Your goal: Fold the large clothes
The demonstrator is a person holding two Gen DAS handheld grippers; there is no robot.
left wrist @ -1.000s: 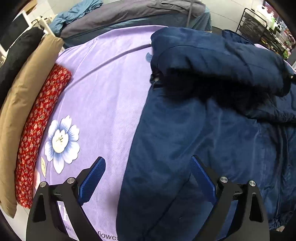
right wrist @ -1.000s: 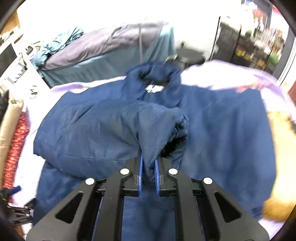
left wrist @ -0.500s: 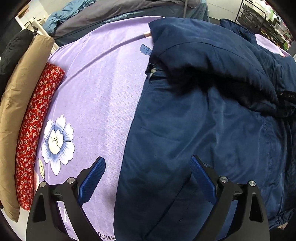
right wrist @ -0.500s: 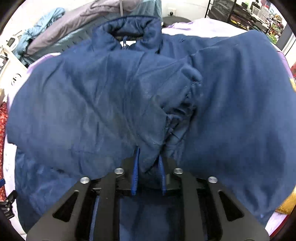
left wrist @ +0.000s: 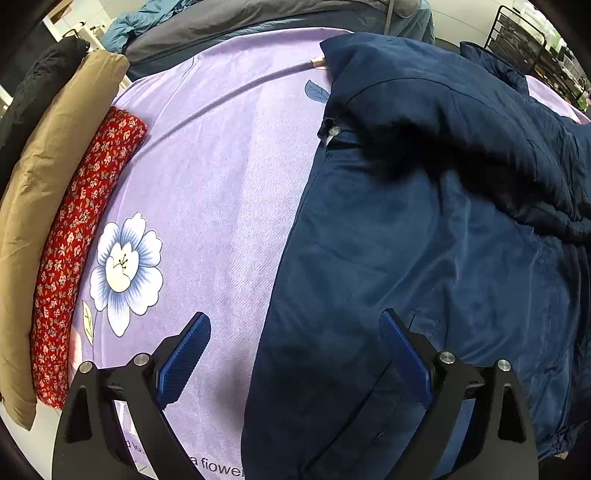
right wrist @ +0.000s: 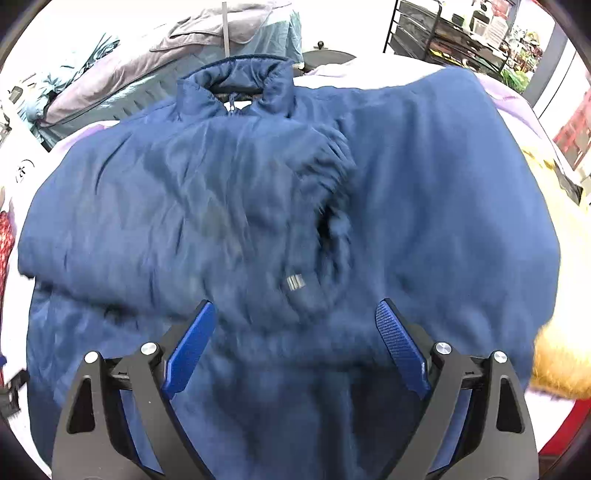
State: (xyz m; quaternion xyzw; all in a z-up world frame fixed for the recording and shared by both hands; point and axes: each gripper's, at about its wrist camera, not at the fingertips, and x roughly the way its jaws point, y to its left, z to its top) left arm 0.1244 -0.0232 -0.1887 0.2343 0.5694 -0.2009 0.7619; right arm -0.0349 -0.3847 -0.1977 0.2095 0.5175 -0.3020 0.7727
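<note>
A large navy padded jacket (right wrist: 424,206) lies on a lilac flowered bedsheet (left wrist: 221,192), collar (right wrist: 236,85) at the far side. Its left sleeve (right wrist: 207,206) is folded across the chest, cuff (right wrist: 325,229) near the middle. In the left wrist view the jacket (left wrist: 424,277) fills the right half, with the folded sleeve (left wrist: 461,122) on top. My left gripper (left wrist: 295,350) is open and empty above the jacket's left edge. My right gripper (right wrist: 295,332) is open and empty just above the jacket, below the cuff.
A red floral roll (left wrist: 74,258), a tan cushion (left wrist: 40,192) and a black garment (left wrist: 33,96) line the bed's left side. Grey and teal bedding (right wrist: 177,70) is piled behind. A wire rack (right wrist: 461,33) stands at the back right. A yellow furry thing (right wrist: 565,332) lies right.
My right gripper let go of the sleeve cuff and opened wide; the sleeve now rests across the chest. My left gripper stayed open and shifted only slightly.
</note>
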